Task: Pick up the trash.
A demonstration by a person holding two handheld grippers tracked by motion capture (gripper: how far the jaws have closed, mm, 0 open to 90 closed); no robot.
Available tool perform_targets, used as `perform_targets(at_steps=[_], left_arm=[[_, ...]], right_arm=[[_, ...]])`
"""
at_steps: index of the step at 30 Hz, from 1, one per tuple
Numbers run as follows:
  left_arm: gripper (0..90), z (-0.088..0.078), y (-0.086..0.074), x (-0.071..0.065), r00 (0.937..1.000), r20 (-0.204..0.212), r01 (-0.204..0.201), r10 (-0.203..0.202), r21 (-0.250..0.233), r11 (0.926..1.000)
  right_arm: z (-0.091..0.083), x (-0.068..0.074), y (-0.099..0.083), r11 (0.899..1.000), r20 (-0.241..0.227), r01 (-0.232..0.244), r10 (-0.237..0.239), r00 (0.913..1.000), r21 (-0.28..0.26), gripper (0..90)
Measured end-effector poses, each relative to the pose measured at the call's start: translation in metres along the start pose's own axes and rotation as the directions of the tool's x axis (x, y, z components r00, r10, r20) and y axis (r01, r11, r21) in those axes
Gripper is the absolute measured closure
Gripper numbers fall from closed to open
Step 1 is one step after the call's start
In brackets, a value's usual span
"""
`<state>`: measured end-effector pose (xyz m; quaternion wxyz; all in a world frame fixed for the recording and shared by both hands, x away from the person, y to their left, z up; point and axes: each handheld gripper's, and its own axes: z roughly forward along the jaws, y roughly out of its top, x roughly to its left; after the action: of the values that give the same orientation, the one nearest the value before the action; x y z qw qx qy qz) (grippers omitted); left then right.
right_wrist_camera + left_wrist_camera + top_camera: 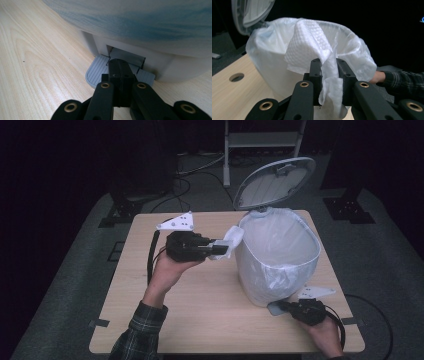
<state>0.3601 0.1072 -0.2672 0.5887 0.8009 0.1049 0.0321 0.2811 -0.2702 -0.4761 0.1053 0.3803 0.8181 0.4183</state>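
Observation:
A white pedal bin (277, 255) with a clear plastic liner stands on the wooden table (200, 320), its lid (275, 182) tipped up and open. My left gripper (225, 249) is raised beside the bin's left rim, shut on a white paper towel (232, 239). In the left gripper view the towel (309, 42) is pinched between the jaws of that gripper (329, 65) and stands up in front of the lined bin (269, 62). My right gripper (120, 65) is shut with nothing between its jaws, and its tips rest on the grey ribbed pedal (96, 70) at the bin's base (150, 30).
The bin takes up the table's right half. A round hole (236, 77) is cut in the tabletop left of the bin. Behind the table stand dark stands, floor cables and a white frame (265, 140). The person's right hand (378, 76) is low beside the bin.

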Motion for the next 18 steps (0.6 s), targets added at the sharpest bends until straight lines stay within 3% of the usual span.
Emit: perform_targets(at_steps=[18], left_arm=[[76.5, 0.031, 0.031, -0.005, 0.9987, 0.027, -0.042, 0.042, -0.022, 0.9989]], right_arm=[[0.0, 0.0, 0.0, 1.0, -0.001, -0.002, 0.002, 1.0, 0.0, 90.0]])
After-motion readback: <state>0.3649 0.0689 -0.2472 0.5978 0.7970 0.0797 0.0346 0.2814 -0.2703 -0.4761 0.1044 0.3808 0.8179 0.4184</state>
